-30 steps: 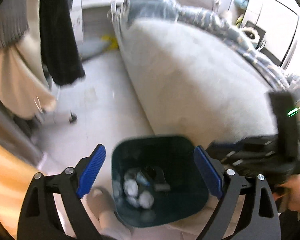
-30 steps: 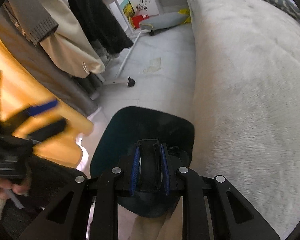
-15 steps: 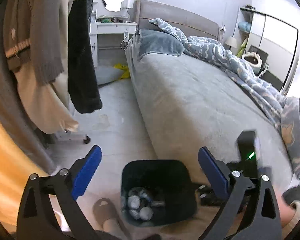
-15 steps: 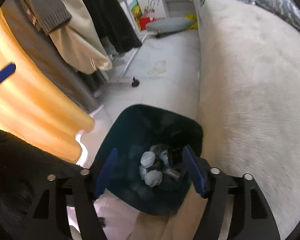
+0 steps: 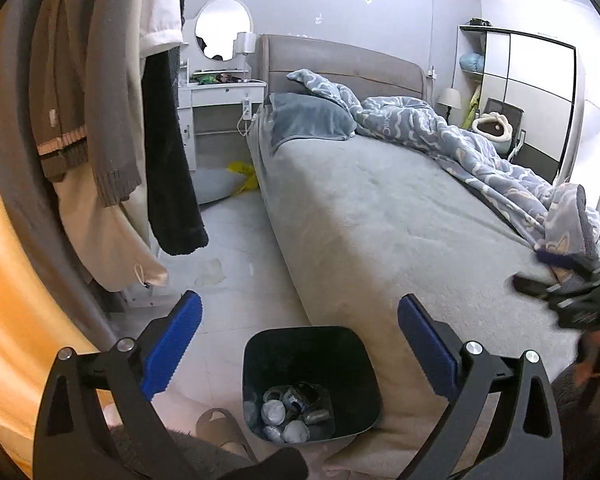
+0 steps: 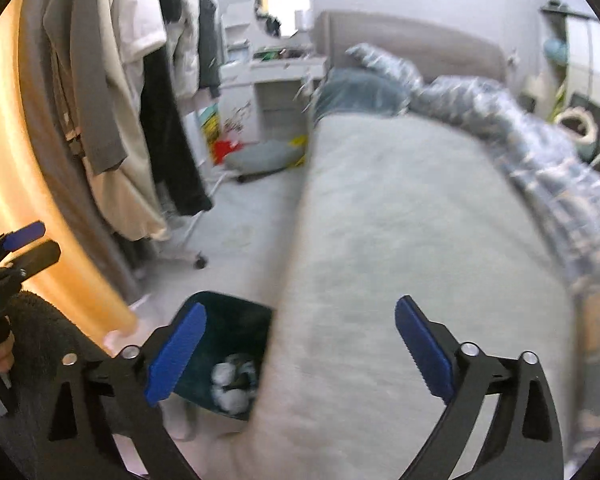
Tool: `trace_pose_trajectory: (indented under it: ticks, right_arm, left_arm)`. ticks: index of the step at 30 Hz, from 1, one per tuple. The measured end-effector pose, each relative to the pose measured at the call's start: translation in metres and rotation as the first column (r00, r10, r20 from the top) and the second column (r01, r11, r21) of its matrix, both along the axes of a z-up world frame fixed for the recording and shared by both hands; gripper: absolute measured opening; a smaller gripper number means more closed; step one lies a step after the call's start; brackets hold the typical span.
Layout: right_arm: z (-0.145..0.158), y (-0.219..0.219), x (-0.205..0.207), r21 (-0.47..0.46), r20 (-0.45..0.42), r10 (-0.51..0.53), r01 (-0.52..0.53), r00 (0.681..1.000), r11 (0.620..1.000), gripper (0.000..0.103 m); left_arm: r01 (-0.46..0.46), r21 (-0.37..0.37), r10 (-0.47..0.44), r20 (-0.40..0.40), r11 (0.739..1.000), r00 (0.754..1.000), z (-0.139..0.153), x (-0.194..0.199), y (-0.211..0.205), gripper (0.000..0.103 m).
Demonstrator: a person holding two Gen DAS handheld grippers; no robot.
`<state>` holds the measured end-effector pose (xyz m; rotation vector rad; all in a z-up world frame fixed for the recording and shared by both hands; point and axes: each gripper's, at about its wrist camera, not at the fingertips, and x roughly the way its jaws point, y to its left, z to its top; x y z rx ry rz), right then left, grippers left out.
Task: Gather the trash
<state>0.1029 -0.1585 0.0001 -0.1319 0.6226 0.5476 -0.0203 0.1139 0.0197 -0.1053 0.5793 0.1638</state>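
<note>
Dark green square plastic bin (image 5: 312, 376) on floor beside grey bed (image 5: 380, 216), crushed cans (image 5: 288, 412) inside. Left gripper (image 5: 298, 344) fingers wide, empty. Right gripper (image 6: 300, 344) fingers opening, empty.

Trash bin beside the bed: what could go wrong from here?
1. The trash bin stands tight against the bed with a slipper beside it; a foot could tip it, spilling the crumpled trash.
2. The right gripper, jaws opening and empty, views a blurred scene; it could snag the quilt.
</note>
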Motion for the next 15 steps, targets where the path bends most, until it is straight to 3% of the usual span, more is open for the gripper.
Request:
trace_pose_trajectory:
  ticks: [5, 15]
  right_arm:
    - [0.016, -0.048, -0.019, 0.05, 0.042, -0.078, 0.076, 0.996, 0.996, 0.1]
    - [0.013, -0.104, -0.046, 0.125, 0.046, -0.17, 0.163, 0.984, 0.979, 0.1]
  left_arm:
    - [-0.01, -0.005, 0.01, 0.008, 1.0, 1.0, 0.001, -0.009, -0.004, 0.1]
    - [-0.007, 0.042, 0.007, -0.005, 0.999, 1.0, -0.003, -0.015, -0.017, 0.1]
